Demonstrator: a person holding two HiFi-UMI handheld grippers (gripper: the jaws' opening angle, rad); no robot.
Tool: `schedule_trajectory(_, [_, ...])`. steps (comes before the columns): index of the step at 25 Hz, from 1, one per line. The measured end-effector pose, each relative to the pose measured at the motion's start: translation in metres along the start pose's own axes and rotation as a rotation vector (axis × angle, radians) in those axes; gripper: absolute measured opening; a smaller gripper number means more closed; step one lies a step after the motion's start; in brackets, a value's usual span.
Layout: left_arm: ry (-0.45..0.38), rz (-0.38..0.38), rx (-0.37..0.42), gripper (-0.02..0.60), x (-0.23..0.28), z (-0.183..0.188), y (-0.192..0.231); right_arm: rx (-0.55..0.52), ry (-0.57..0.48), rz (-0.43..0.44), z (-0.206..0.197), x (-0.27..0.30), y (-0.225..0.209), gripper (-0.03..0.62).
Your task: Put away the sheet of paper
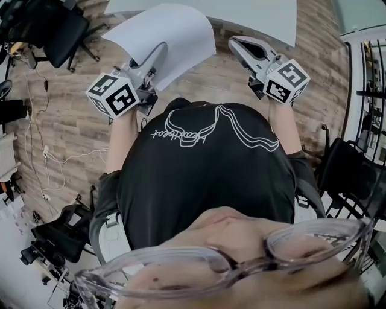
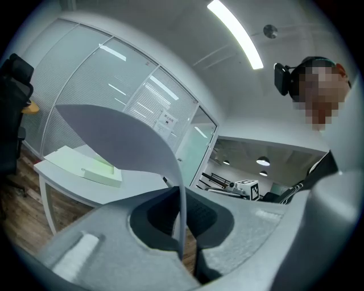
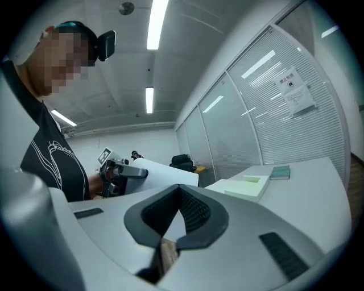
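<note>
The white sheet of paper (image 1: 172, 33) hangs in the air in front of me, and my left gripper (image 1: 158, 53) is shut on its near edge. In the left gripper view the sheet (image 2: 116, 136) rises from between the closed jaws (image 2: 181, 199) and curls over to the left. My right gripper (image 1: 236, 43) is held level to the right of the sheet, apart from it, shut with nothing in it; its jaws (image 3: 179, 190) meet at the tips. In the right gripper view the left gripper (image 3: 128, 170) and the sheet (image 3: 168, 170) show at the left.
A white table (image 1: 259, 15) stands just ahead; a pale green and white box (image 3: 250, 185) and a small dark green book (image 3: 280, 172) lie on it. Office chairs stand at the left (image 1: 60, 30) and right (image 1: 347, 175). Cables (image 1: 48, 154) trail over the wood floor.
</note>
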State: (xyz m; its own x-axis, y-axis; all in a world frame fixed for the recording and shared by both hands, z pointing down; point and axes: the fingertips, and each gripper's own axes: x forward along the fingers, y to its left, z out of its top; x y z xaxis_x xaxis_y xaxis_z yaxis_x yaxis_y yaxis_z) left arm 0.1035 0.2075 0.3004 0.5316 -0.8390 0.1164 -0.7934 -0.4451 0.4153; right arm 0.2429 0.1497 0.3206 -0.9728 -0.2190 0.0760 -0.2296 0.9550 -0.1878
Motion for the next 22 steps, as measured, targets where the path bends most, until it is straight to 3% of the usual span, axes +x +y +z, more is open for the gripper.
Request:
schedule_trajectory(9, [0.0,0.006,0.006,0.009,0.001,0.009,0.035,0.0,0.015,0.007,0.002,0.037,-0.016,0.008])
schedule_trajectory(18, [0.018,-0.043,-0.033,0.009,0.023,0.036,0.099,0.021,0.051,-0.033,0.009,0.09,-0.052,0.008])
schedule_trajectory(22, [0.058,-0.064,-0.033,0.009,0.035,0.05,0.152,0.05,0.065,-0.066,0.005,0.138,-0.077,0.008])
